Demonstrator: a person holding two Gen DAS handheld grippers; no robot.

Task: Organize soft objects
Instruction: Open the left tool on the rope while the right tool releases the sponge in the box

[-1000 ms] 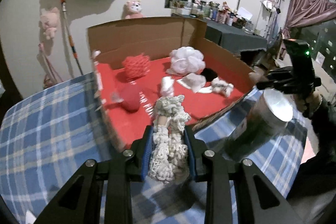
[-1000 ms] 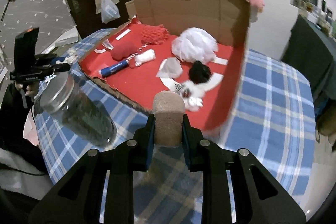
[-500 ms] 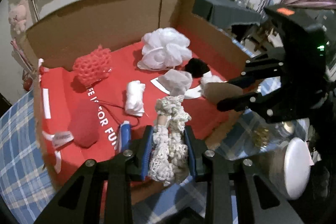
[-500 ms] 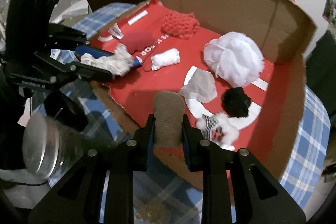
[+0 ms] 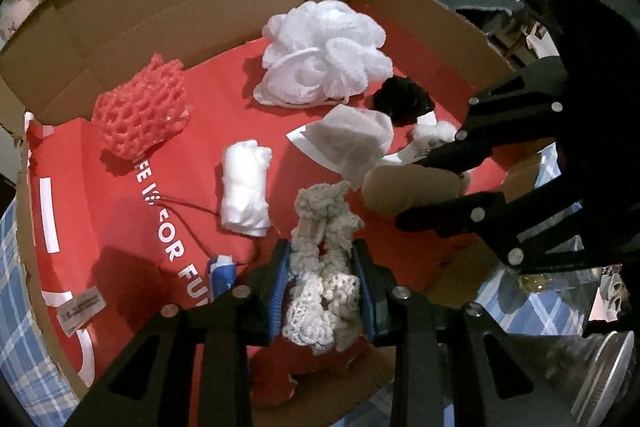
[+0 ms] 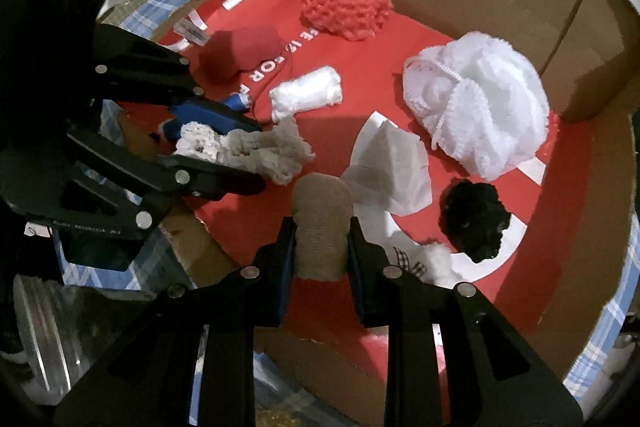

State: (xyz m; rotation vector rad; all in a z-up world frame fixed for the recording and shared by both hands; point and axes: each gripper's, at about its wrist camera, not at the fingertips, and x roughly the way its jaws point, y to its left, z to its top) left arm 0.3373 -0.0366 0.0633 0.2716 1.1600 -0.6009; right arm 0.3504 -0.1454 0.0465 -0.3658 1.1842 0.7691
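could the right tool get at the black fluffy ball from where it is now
Probably not yet. The right tool is shut on a tan sock, so its jaws are full. The path itself looks free: the black fluffy ball lies uncovered on the red cloth, just to the tool's right.

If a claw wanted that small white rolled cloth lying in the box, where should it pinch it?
Across the middle of the small white rolled cloth, coming from above: it lies flat on the red lining, a short roll with clear space along both long sides.

White letters on the box's red lining point(image 5: 120, 235) read partly "FOR FU"; the rest is hidden or blurred.
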